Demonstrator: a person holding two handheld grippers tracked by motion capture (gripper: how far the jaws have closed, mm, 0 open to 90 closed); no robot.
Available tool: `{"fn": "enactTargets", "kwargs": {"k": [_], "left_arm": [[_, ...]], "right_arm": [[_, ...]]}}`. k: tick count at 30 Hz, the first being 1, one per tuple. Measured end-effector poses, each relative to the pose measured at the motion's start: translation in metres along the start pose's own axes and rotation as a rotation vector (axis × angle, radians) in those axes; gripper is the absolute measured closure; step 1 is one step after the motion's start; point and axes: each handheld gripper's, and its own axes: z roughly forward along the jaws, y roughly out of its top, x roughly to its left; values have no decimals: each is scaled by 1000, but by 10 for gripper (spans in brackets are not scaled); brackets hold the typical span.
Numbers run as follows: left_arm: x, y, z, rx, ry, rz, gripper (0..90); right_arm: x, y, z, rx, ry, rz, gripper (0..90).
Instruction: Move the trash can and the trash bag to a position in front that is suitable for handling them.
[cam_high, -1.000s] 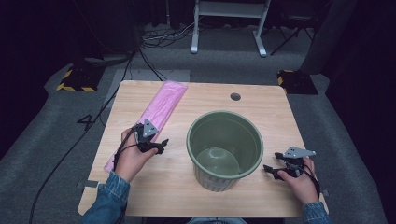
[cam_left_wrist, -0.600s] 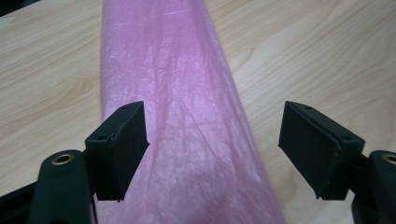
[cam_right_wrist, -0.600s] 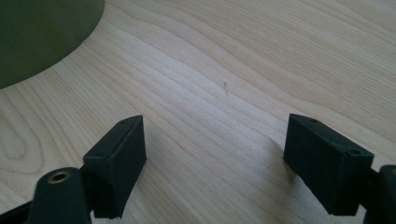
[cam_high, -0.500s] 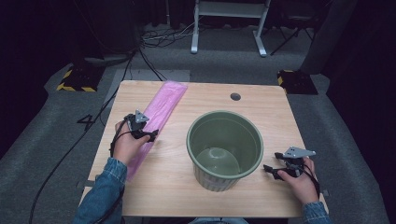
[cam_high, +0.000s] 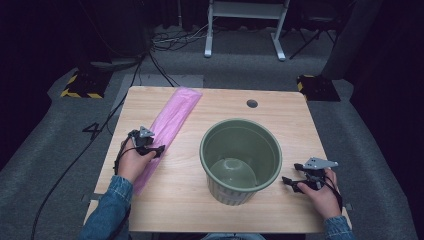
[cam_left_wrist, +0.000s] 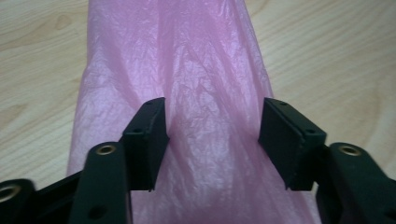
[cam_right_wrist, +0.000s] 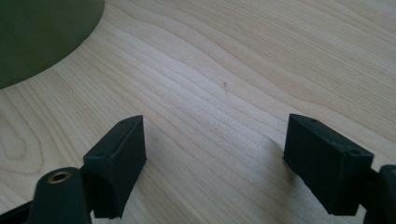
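Pink bag lengthwise, away from person

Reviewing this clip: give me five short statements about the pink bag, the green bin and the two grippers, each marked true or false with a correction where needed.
1. The pink plastic bag lies flat on the wooden table, left of the green bin. True.
2. The bag is already lining the bin. False: the bin stands without a bag in it; the bag is on the tabletop.
3. The left gripper has its jaws on either side of a bunched fold of the bag. True; they have just been closing, with a gap left between them.
4. The right gripper holds the bin's rim. False: its jaws are open over bare wood beside the bin.
5. The bin lies tipped on its side. False: it stands upright.
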Motion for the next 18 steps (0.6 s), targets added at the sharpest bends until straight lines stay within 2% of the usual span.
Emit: {"fn": "enactTargets", "kwargs": {"k": [4, 10, 13, 15, 16, 17, 18], "left_arm": [[-10, -3, -3, 1, -28, 31, 462], [-38, -9, -11, 15, -72, 73, 454], [-52, -12, -18, 44, -103, 95, 448], [-57, -10, -20, 30, -99, 112, 412], [-59, -8, -22, 16, -84, 122, 347], [-59, -4, -24, 1, -67, 134, 347], [-57, 4, -23, -18, -45, 129, 287]], "right_arm": [[0, 0, 0, 0, 0, 0, 208], [0, 0, 0, 0, 0, 0, 208], [0, 0, 0, 0, 0, -1, 208], [0, 0, 0, 0, 0, 0, 208], [0, 0, 0, 0, 0, 0, 208], [0, 0, 0, 0, 0, 0, 208], [0, 0, 0, 0, 0, -1, 208]]}}
